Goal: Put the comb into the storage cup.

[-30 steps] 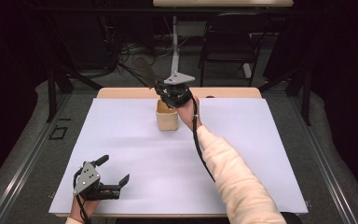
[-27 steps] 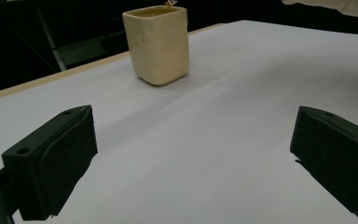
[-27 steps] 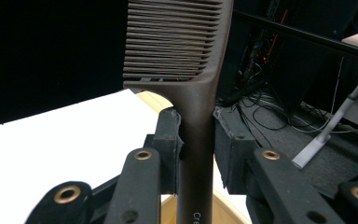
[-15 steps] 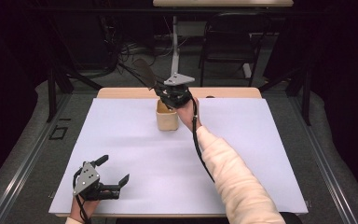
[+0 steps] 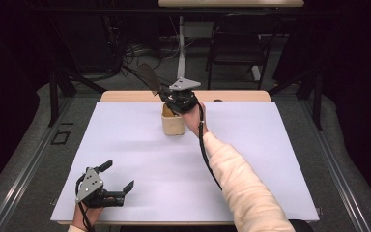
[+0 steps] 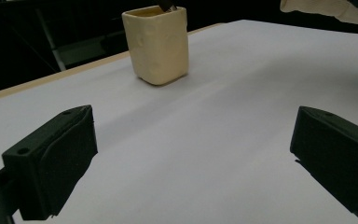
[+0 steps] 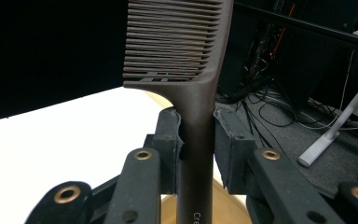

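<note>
A cream cup [image 5: 172, 123] stands near the far middle of the white table cover [image 5: 270, 159]. My right gripper [image 5: 176, 100] hovers just above the cup, shut on the handle of a dark brown comb [image 5: 148, 76]. The comb's toothed end points up and away to the left. In the right gripper view the comb [image 7: 177, 46] rises between the two pads of the right gripper [image 7: 197, 135], with the cup's rim [image 7: 168, 103] below. My left gripper [image 5: 118, 175] rests open and empty at the near left corner. In its own view, the left gripper [image 6: 196, 158] faces the cup [image 6: 158, 44], where a dark tip [image 6: 168, 4] shows at the mouth.
The cover reaches close to the table's edges, with a strip of wood [image 5: 125, 95] bare along the far side. Beyond the table are a black chair [image 5: 241, 43], a white stand [image 5: 181, 38] and loose cables on the floor. A cable [image 5: 205, 150] trails along the right forearm.
The right gripper with the comb has sunk slightly toward the cup. The left gripper has not moved.
</note>
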Available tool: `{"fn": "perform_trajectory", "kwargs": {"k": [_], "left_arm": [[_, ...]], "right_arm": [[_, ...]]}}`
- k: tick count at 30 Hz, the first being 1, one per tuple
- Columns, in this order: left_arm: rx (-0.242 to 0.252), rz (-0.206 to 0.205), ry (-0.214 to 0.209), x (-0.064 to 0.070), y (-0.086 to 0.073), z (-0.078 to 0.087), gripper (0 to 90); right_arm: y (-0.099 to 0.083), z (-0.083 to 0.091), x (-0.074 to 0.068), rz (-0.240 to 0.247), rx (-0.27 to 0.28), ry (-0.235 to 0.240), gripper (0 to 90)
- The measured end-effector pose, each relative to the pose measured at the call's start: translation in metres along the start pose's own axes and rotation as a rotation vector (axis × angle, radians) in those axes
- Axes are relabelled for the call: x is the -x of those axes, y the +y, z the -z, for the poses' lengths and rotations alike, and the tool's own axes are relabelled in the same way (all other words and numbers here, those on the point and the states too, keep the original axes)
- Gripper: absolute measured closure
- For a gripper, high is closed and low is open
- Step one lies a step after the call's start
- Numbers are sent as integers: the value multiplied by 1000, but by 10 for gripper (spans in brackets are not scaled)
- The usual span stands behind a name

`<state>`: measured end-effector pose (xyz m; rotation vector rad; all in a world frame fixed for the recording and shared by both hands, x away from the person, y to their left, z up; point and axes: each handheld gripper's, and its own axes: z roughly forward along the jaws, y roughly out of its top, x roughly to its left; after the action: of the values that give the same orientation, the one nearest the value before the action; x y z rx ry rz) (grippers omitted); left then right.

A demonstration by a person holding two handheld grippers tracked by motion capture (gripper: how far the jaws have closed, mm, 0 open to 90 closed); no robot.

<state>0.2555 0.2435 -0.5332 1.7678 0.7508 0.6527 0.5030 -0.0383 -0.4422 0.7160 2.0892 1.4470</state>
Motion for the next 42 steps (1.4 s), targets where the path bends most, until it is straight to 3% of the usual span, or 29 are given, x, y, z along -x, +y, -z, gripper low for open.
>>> {"fn": "perform_trajectory", "kwargs": {"k": [20, 42], "left_arm": [[-1, 0, 0, 0, 0, 0, 7], [3, 2, 2, 1, 0, 0, 8]], "right_arm": [[-3, -2, 1, 13, -8, -16, 719], [-13, -6, 5, -3, -36, -15, 719]]}}
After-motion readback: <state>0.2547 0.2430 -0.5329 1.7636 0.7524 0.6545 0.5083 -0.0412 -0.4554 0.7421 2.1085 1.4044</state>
